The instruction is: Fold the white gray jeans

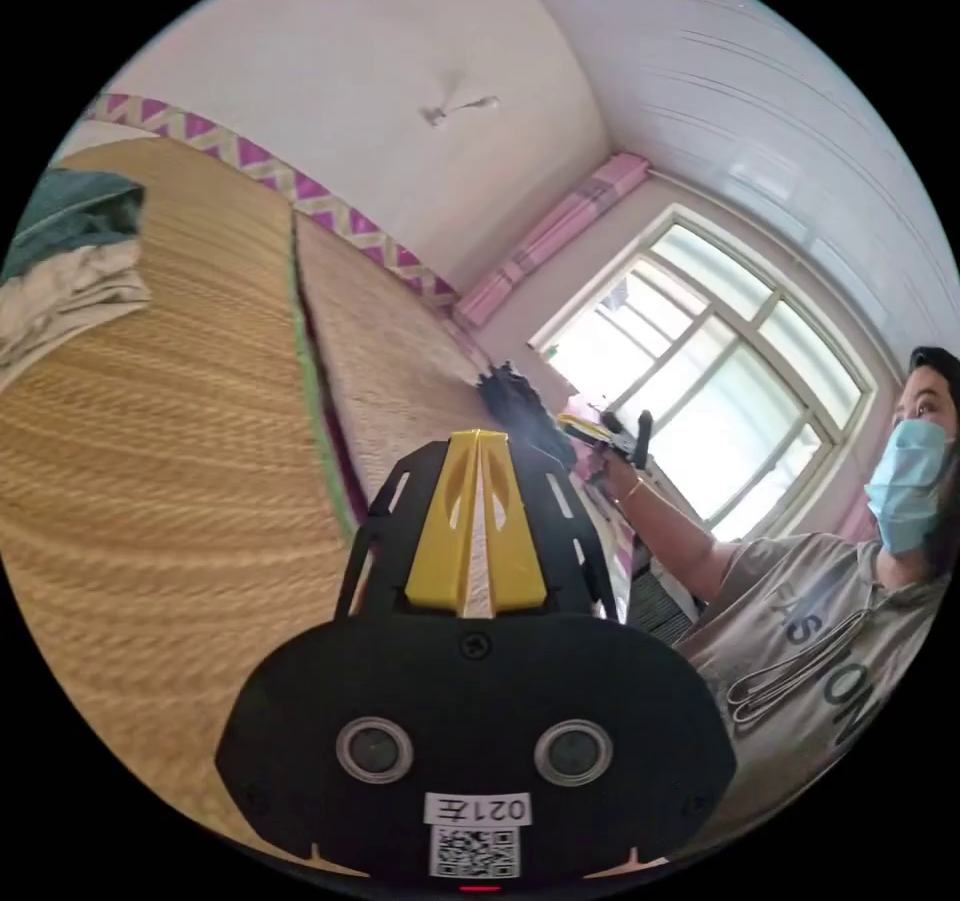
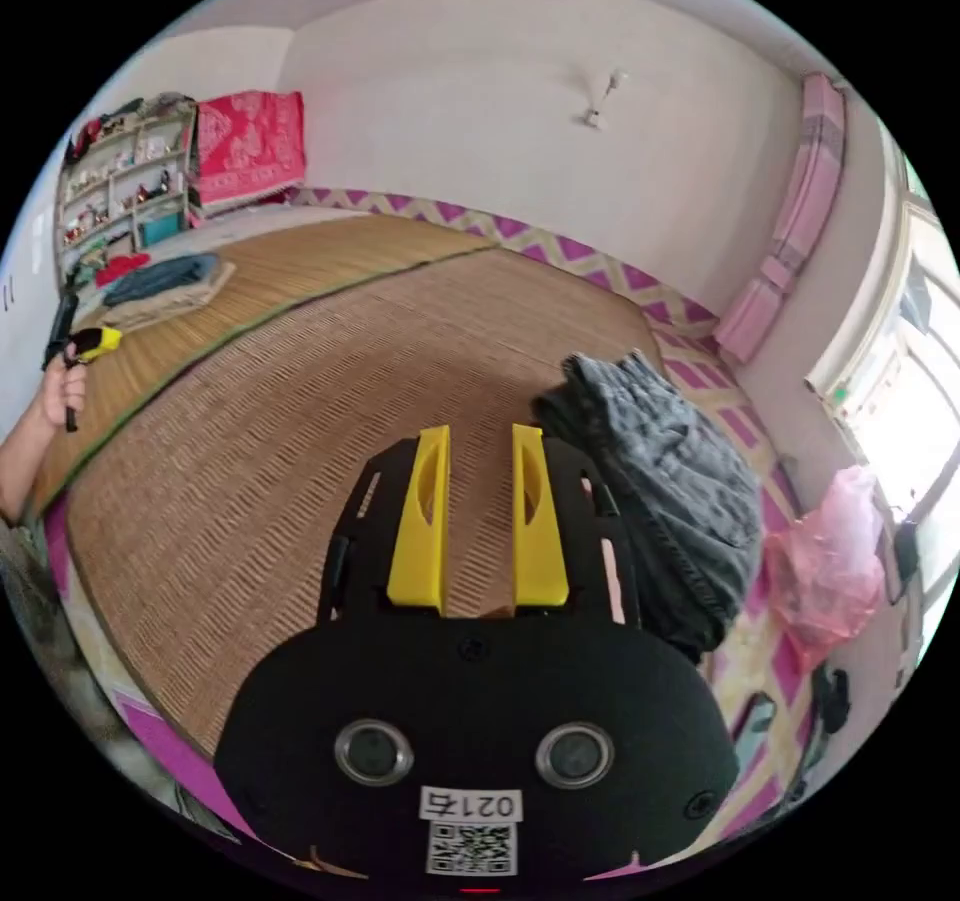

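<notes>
A: How do the tongs stand?

B: The left gripper (image 1: 478, 438) has its yellow jaws pressed together at the tips, with nothing between them. It hangs over the woven mat (image 1: 150, 461). The right gripper (image 2: 478, 436) has its jaws spread apart, nothing between them, above the same mat (image 2: 300, 461).

A: And the jeans?

B: The gray jeans (image 2: 670, 486) lie in a rumpled heap on the mat, just beside the right gripper's jaws and apart from them. In the left gripper view they show as a dark lump (image 1: 515, 401) past the jaw tips, too small to make out well.

A: Anything further out?

B: A pink plastic bag (image 2: 835, 561) sits near the jeans, by the window (image 1: 700, 381). A folded pile of clothes (image 1: 70, 261) rests well apart on the mat.
</notes>
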A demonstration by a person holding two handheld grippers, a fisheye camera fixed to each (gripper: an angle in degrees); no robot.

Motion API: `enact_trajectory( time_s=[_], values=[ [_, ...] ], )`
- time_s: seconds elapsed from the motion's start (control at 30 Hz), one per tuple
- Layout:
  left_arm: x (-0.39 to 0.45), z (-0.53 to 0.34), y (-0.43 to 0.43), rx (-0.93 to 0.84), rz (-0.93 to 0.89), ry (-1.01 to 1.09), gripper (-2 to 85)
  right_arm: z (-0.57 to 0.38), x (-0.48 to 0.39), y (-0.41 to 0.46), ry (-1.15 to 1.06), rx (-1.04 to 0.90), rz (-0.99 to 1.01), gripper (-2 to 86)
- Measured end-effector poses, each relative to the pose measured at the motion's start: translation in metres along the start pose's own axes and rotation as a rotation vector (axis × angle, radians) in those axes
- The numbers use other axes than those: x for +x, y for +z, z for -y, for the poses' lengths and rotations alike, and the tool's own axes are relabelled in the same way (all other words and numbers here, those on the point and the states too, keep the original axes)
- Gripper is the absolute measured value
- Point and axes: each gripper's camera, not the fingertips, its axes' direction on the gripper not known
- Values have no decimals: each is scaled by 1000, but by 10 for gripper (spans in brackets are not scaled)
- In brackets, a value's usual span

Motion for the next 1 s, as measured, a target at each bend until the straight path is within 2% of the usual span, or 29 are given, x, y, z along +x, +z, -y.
enact_trajectory(
  time_s=[0.13, 0.17, 0.23, 0.4, 0.67, 0.77, 0.9, 1.0],
  values=[
    [-17, -13, 55, 21, -57, 34, -8, 48, 31, 25, -124, -39, -204, 127],
    [-34, -18, 66, -9, -83, -18, -7, 56, 33, 31, -146, -43, -223, 130],
    [-48, -10, 68, -14, -210, -25, -7, 85, 38, 61, -230, -89, -280, 141],
    [-52, 7, 83, -69, -216, -8, -9, 130, 63, 110, -297, -203, -362, 144],
    [-67, 30, 71, -46, -238, -43, -10, 174, 143, 109, -134, -183, -325, 84],
    [-69, 41, 62, -44, -238, -43, -10, 197, 202, 77, 39, -166, -187, 68],
    [-71, 59, 47, -46, -232, -38, -10, 209, 314, -13, 359, -17, 19, 66],
    [-72, 73, 34, -50, -229, -36, -10, 224, 348, -100, 392, 87, 68, 65]
  ],
)
